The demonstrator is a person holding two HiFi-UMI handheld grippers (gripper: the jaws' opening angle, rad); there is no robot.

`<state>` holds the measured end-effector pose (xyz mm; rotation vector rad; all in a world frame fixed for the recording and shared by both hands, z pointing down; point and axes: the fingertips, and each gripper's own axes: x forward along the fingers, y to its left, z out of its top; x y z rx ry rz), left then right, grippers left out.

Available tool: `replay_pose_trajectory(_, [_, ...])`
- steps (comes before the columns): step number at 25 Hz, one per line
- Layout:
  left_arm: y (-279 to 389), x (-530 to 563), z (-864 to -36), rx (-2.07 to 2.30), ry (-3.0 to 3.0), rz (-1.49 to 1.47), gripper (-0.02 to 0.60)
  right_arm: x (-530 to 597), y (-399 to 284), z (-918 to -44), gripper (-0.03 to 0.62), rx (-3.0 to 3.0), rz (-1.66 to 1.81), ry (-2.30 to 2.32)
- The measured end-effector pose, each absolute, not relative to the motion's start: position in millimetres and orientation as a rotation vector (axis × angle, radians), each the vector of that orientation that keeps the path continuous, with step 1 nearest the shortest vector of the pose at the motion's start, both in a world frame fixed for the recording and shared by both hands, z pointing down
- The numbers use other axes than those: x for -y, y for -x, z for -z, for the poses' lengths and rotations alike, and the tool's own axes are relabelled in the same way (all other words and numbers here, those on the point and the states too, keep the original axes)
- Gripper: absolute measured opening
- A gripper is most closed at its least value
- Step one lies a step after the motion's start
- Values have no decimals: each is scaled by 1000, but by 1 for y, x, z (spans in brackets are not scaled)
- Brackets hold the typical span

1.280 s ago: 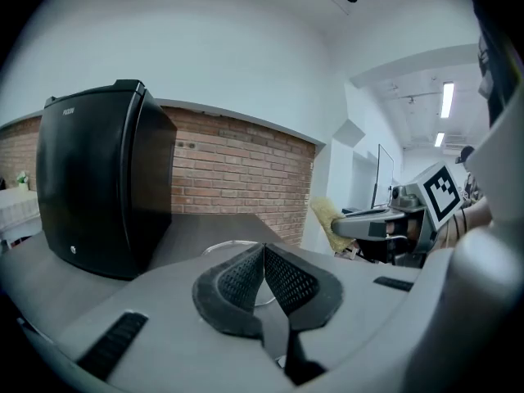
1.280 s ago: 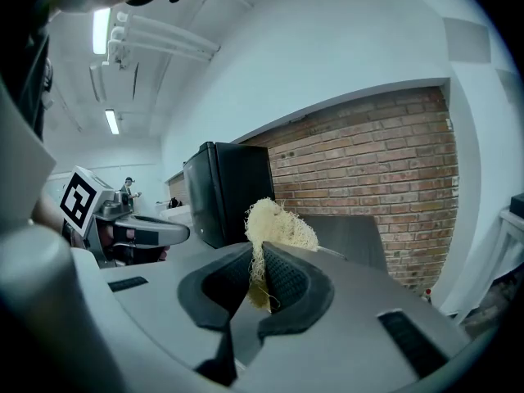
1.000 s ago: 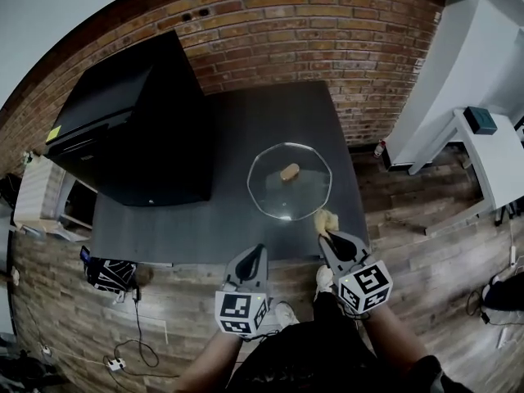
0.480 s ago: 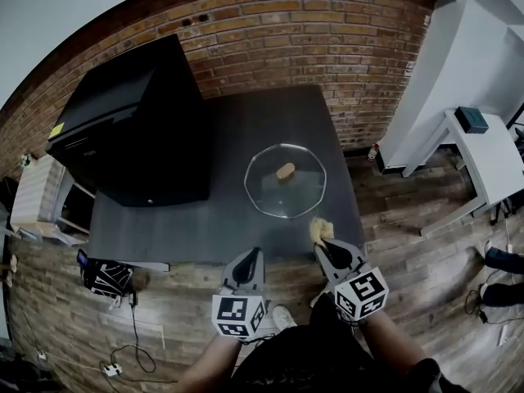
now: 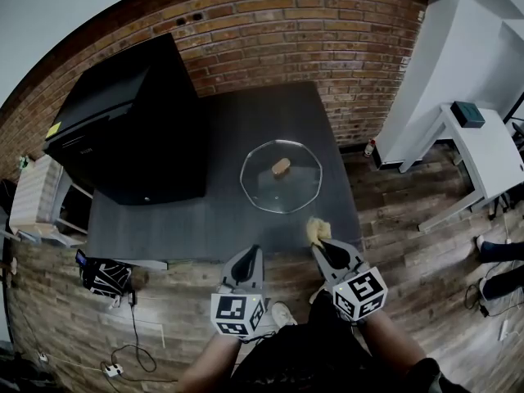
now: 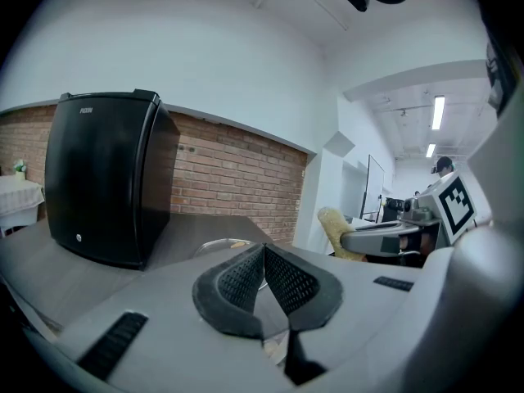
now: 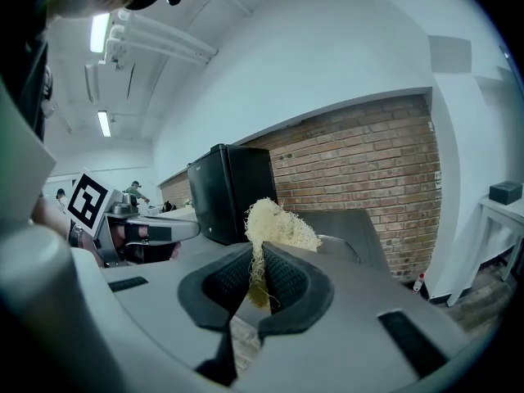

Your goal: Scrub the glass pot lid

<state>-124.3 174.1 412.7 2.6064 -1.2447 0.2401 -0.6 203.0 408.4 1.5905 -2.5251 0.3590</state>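
Just ahead of the right gripper (image 5: 321, 244), and a little to its left, the glass pot lid (image 5: 281, 188) is lying flat on the dark table (image 5: 188, 219), with its tan knob (image 5: 281, 167) showing at the centre. The right gripper's jaws are pressing together on a yellow fibrous scrubber (image 7: 274, 223), and most of the tuft is sticking out beyond the tips. The left gripper (image 5: 251, 256) is carrying nothing; its jaws are meeting at the tips.

In my judgement the person is preparing to bring the scrubber onto the lid, and the scrubbing is not yet begun. To do it well, the free tuft, not the hard jaw tips, should be touching the glass. The strokes should be going in circles around the knob with light pressure, because the lid is lying loose and will probably slide easily. The left gripper could be steadying the lid at the rim nearest to it.

Both grippers are hovering side by side by the table edge nearest the person, with their tips pointing forward toward the lid. The scrubber is near the lid's rim but apart from it.
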Motion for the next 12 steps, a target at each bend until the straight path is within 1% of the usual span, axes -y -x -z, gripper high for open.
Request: replay_pose_trajectory(12, [122,-183,-409,1231,-2618,-234,32,-211,-1,-409,40,2511,-366,-1599])
